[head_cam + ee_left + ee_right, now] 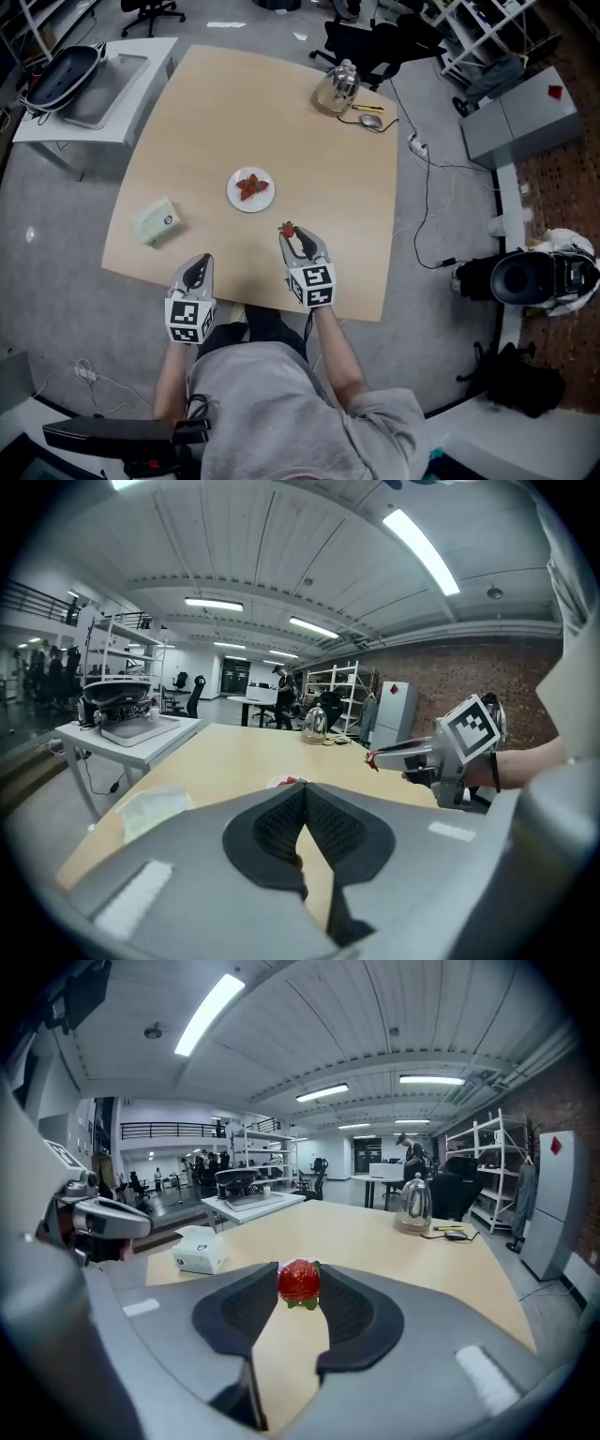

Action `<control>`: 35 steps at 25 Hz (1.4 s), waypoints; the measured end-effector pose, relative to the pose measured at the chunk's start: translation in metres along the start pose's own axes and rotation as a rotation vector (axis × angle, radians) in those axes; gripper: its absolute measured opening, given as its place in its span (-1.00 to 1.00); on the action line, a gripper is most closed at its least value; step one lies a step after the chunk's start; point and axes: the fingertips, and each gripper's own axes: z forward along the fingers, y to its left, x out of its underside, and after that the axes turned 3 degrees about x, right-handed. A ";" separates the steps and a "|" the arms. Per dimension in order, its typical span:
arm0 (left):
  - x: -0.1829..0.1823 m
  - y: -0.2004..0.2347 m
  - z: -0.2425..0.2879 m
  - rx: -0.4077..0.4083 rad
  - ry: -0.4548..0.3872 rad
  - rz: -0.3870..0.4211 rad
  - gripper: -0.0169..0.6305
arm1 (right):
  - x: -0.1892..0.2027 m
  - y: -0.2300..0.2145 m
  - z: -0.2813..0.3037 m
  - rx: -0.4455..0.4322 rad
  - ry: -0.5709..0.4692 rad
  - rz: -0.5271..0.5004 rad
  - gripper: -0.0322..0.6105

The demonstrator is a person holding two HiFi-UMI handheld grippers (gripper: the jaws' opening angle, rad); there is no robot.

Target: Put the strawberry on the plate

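Red, soft and light, the small glossy strawberry with green leaves [299,1281] sits pinched between the tips of the right gripper [293,240]. The dark ribbed pads press on its two flanks, and the jaws stand fairly wide around it. The fruit is over the pale wooden table [281,103], near the front edge and just short of the round white plate [265,200], which already carries some red fruit.

I judge that a berry like this weighs almost nothing, so a gentle squeeze should be enough. Its flesh would bruise or split under a hard one, and its shiny skin may slip. The broad middle, where the pads sit now, looks the best place to hold it. The leafy cap would tear, and the narrow tip gives little to grip. Whether it is real fruit or a firm model cannot be told.

The left gripper [201,262] has its jaws closed together on nothing, at the table's near edge.

In the right gripper view the plate is hidden behind the berry and jaws. In the left gripper view only a sliver of its rim shows. How many pieces lie on the plate is too small to make out, and the berry's underside is out of sight.
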 end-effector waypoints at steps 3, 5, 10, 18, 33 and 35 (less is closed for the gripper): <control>0.001 0.008 0.003 -0.033 0.004 -0.016 -0.89 | -0.001 0.003 0.021 -0.037 0.017 -0.019 -0.46; 0.002 0.014 0.005 -0.052 0.010 -0.029 -0.89 | 0.001 0.006 0.034 -0.060 0.035 -0.027 -0.46; 0.010 0.027 0.012 -0.093 0.032 -0.046 -0.89 | 0.009 0.011 0.069 -0.114 0.081 -0.051 -0.46; 0.029 0.040 0.026 -0.132 0.080 -0.093 -0.89 | 0.020 0.008 0.117 -0.160 0.138 -0.074 -0.46; 0.046 0.050 0.033 -0.211 0.129 -0.151 -0.89 | 0.061 0.004 0.180 -0.222 0.252 -0.105 -0.46; 0.050 0.053 0.033 -0.223 0.137 -0.161 -0.89 | 0.068 0.003 0.186 -0.222 0.272 -0.110 -0.46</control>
